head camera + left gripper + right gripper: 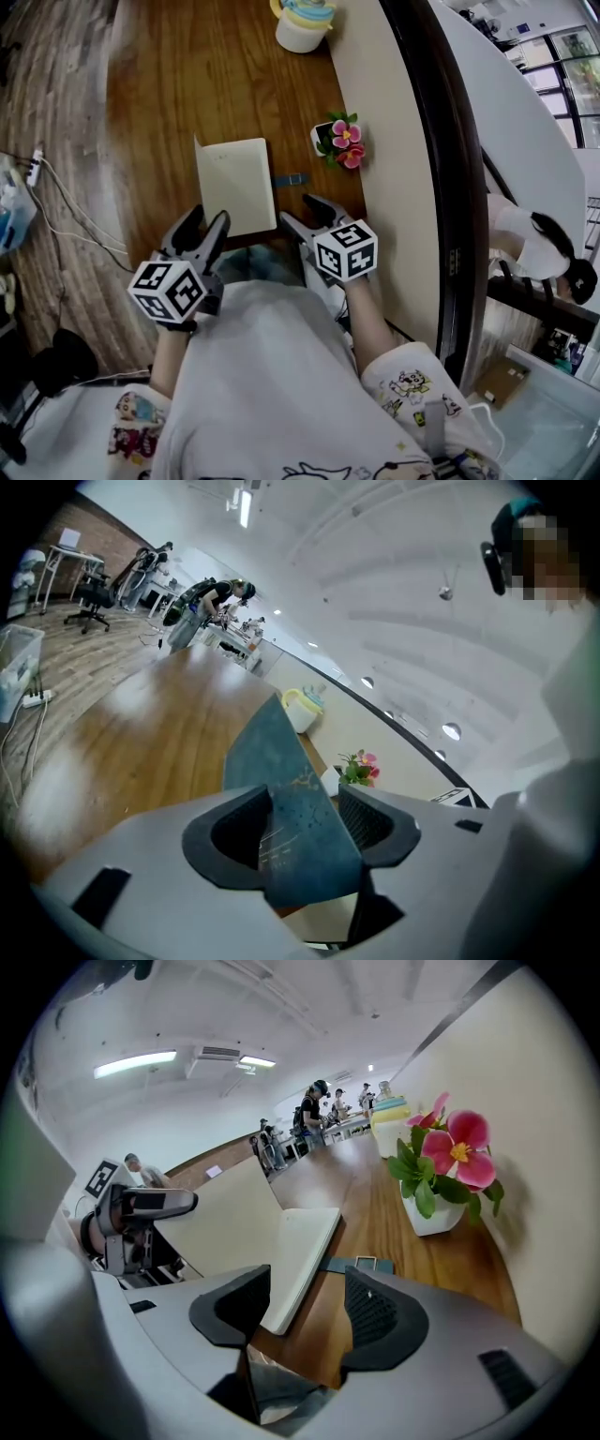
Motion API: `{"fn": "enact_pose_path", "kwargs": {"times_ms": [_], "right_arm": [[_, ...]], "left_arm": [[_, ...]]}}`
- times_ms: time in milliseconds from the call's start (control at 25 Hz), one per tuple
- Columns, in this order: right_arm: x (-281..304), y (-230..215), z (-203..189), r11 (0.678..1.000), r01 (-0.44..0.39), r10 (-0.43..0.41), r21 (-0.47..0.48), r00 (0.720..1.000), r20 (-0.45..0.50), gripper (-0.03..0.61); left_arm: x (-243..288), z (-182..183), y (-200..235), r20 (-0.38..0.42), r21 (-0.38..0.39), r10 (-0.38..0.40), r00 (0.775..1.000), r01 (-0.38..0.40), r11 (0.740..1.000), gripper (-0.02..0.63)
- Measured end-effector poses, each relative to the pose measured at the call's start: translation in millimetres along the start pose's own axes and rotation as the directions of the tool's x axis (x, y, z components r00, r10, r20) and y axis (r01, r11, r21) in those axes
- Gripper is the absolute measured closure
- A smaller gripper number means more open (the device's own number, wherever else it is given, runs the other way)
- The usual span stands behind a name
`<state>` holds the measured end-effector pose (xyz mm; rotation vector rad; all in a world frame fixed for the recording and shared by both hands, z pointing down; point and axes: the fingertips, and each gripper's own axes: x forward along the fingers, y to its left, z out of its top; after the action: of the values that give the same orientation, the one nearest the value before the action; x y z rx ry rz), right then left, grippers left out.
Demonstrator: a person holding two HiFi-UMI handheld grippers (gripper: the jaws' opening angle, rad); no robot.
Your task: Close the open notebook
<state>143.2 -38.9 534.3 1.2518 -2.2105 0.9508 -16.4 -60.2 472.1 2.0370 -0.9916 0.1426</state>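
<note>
While the cover (281, 761) of the notebook (234, 183) stands half-raised, I judge it light, thin, bendy: hold its free edge. My left gripper (305, 799) gapes astride it, unclamped; right gripper (307, 1283) apart, empty.

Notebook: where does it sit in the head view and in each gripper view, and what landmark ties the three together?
Head view: notebook at picture centre, left of the flower pot.
Left gripper view: its dark cover rises at centre, between the jaws of the left gripper.
Right gripper view: cream page block just left of centre, cover raised beside it.
Shared landmark: the flower pot.
</note>
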Motion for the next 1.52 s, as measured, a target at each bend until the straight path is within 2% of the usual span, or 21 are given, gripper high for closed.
{"fn": "enact_pose_path", "kwargs": {"times_ms": [360, 640, 920, 1320, 1400, 1520], "right_arm": [[-25.4, -11.1, -3.2, 0.999, 0.034, -0.034, 0.003, 0.999, 0.038, 0.359], [-46.4, -26.1, -7.3, 0.997, 0.074, -0.074, 0.006, 0.995, 0.074, 0.439], [-63.3, -36.7, -10.1, 0.995, 0.099, -0.099, 0.004, 0.988, 0.118, 0.485], [-82.8, -47.7, -19.8, 0.992, 0.125, -0.127, 0.028, 0.981, 0.143, 0.506], [-84.8, -49.2, -23.5, 0.991, 0.129, -0.133, 0.037, 0.981, 0.141, 0.506], [-87.1, -49.8, -27.2, 0.990, 0.134, -0.139, 0.045, 0.980, 0.139, 0.506]], "left_arm": [[26.5, -12.8, -21.5, -0.047, 0.116, 0.033, 0.998, -0.027, 0.993, 0.333], [47.3, -26.9, -28.7, -0.050, 0.196, 0.108, 0.993, -0.096, 0.976, 0.315], [65.2, -43.0, -33.4, -0.057, 0.306, 0.190, 0.980, -0.164, 0.938, 0.304], [83.2, -63.4, -36.7, -0.067, 0.469, 0.278, 0.958, -0.216, 0.856, 0.296], [85.2, -67.8, -38.1, -0.079, 0.489, 0.272, 0.959, -0.201, 0.849, 0.295], [87.9, -77.6, -37.6, -0.116, 0.482, 0.256, 0.960, -0.171, 0.859, 0.295]]}}
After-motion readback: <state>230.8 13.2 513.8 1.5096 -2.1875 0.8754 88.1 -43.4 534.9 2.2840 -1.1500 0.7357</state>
